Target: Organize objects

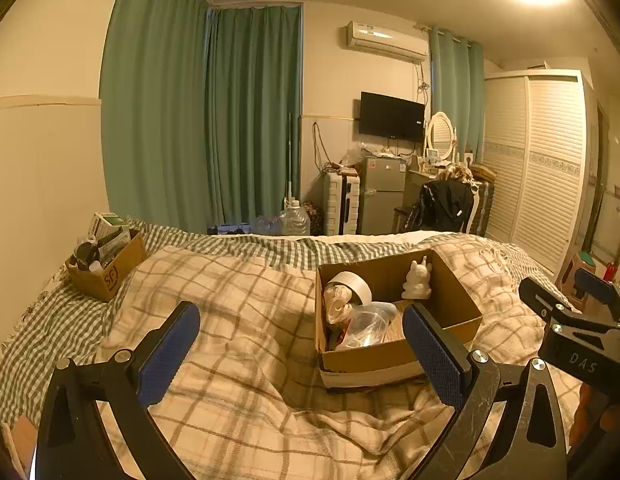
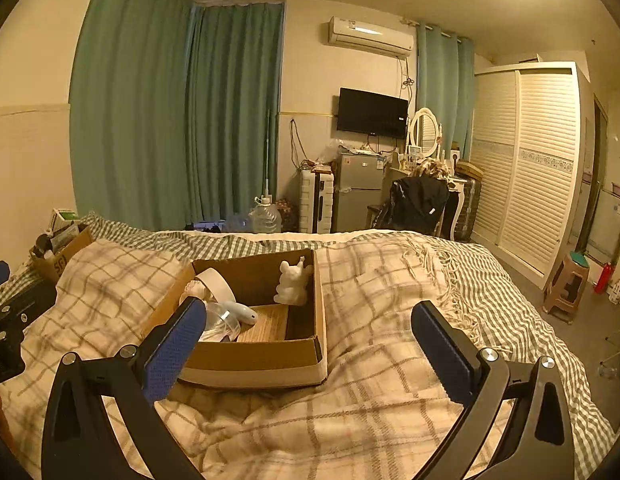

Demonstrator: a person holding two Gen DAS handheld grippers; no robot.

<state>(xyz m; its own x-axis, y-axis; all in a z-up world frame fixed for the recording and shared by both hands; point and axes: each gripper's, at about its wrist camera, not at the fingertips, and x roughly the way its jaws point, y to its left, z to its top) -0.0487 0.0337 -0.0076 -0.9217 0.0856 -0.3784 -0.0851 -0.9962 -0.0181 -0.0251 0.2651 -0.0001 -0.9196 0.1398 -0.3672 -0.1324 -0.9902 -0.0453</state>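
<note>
Brown cardboard makes up both containers on the bed. We note a shallow open box (image 2: 254,356) resting on the plaid blanket (image 2: 370,400), and a smaller carton (image 1: 106,276) well apart from it, by the wall on the left.

Contents of the shallow box: a white animal figurine (image 2: 292,284) standing upright in the far right corner, a tape roll (image 1: 350,286) leaning at the far left, a crumpled clear plastic item (image 1: 366,326), and a white rounded gadget (image 2: 240,312) beside it. The small carton holds packets and a dark round thing; we cannot tell more.

The left gripper (image 1: 300,354) hovers above the blanket, tongs wide apart and holding nothing. The right gripper (image 2: 306,354) likewise stands spread and empty, its left pad in front of the box's near left corner.

We judge that this scene fits either objects gathered into the boxes or objects about to be taken out and sorted; the pictures do not settle which. Any grasp here should come from above, with pads square to the item, since the soft bedding lets the box tip or slide.

Legible writing: "SF" in red on the small carton; "DAS" on the right gripper's body in the left view. Other labels are too small to read.
</note>
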